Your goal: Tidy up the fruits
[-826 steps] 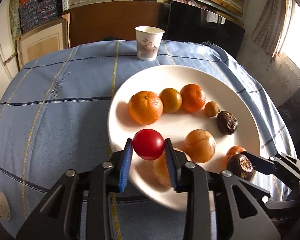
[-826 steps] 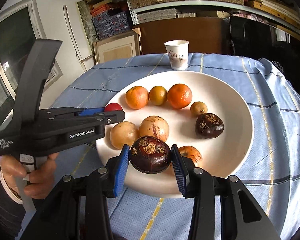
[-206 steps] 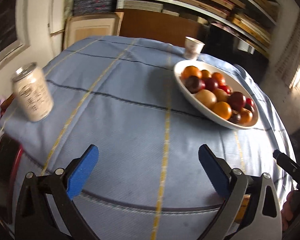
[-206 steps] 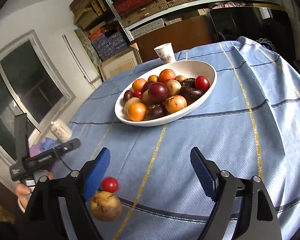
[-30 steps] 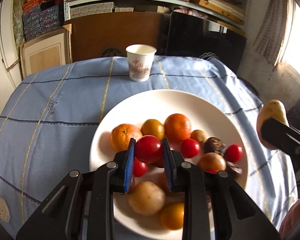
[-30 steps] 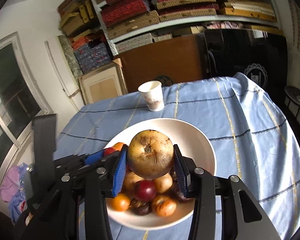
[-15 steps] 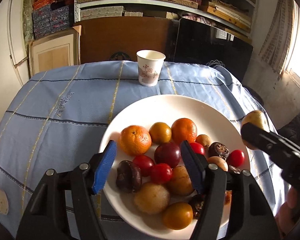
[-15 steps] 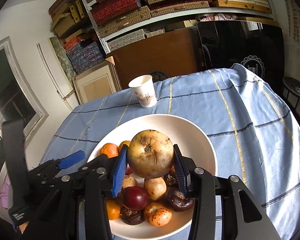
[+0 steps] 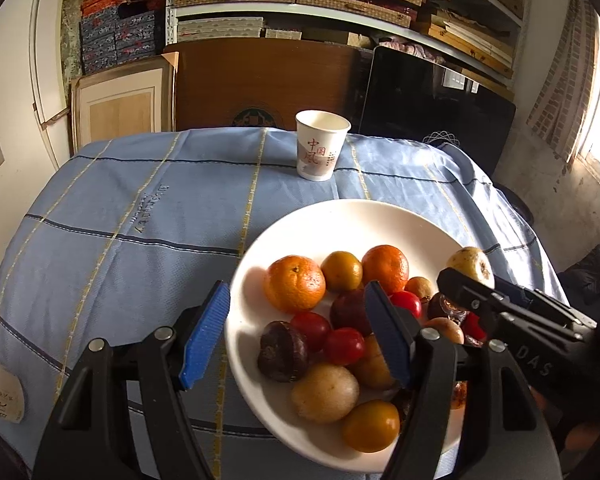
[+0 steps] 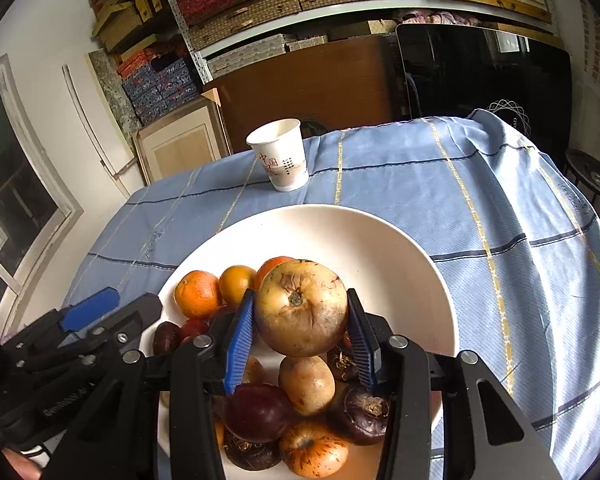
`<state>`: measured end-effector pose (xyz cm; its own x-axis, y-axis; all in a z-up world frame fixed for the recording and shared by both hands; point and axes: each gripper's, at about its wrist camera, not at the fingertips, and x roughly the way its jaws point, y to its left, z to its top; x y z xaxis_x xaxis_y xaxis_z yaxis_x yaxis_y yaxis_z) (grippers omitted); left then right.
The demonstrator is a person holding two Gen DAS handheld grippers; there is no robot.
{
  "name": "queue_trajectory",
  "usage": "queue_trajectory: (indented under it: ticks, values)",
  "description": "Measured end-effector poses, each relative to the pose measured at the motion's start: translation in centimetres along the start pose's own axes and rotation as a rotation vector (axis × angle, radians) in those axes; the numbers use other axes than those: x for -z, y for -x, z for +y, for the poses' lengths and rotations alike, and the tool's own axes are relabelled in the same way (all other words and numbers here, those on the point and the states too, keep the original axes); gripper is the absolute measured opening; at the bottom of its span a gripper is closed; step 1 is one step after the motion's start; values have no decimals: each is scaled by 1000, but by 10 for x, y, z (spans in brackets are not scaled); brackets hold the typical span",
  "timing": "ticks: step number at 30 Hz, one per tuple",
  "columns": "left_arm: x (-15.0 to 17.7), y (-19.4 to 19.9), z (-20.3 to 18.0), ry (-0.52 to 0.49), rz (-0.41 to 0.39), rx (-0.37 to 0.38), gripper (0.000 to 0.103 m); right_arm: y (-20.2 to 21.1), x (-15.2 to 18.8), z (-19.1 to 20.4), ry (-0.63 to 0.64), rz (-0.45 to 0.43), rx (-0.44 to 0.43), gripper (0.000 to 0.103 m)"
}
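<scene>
Blue pads of your right gripper [image 10: 300, 334] press both sides of a tan pear [image 10: 301, 307] at frame centre, lifted above the heaped fruit in the lower half of the white plate [image 10: 400, 264]. I judge the step in hand to be setting this pear down among the others, so pick the landing spot before you let go. Directly under it sit a smaller brown fruit [image 10: 307, 385] and dark purple ones, a rounded pile that would likely let a heavy pear roll. The bare stretch of plate toward the upper right of the pile looks the safer seat; lower until the pear rests on something firm, then ease the pads apart slowly. In the left wrist view, your left gripper [image 9: 296, 336] sits at the lower centre with its jaws opening and nothing pinched between them, though red tomatoes [image 9: 344, 346] and a dark fruit lie on the plate beyond the gap. Keep it clear of the right gripper, which crosses in from the right edge. Farther off, at the upper centre, a paper cup [image 10: 279, 155] stands on the blue cloth [image 10: 480, 200], well apart from the plate, so it should not trouble you.
</scene>
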<state>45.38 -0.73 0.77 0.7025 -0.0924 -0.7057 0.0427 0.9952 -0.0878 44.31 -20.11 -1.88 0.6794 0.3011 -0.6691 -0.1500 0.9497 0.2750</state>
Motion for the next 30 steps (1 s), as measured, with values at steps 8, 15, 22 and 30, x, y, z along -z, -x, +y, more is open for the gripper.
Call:
queue_trajectory:
  ticks: [8,15,22,30]
  values:
    - [0,6,0,0,-8,-9,71,1,0,4,19,2,2,52]
    - [3,32,-5,-20,-50,-35,79,40,-1,11,50,-41,-4,68]
    - [12,85,-8,-25,-108,-31,92,87,20,23,145,-41,37,87]
    - [37,144,-22,-88,-147,-35,95,128,55,24,157,-18,38,89]
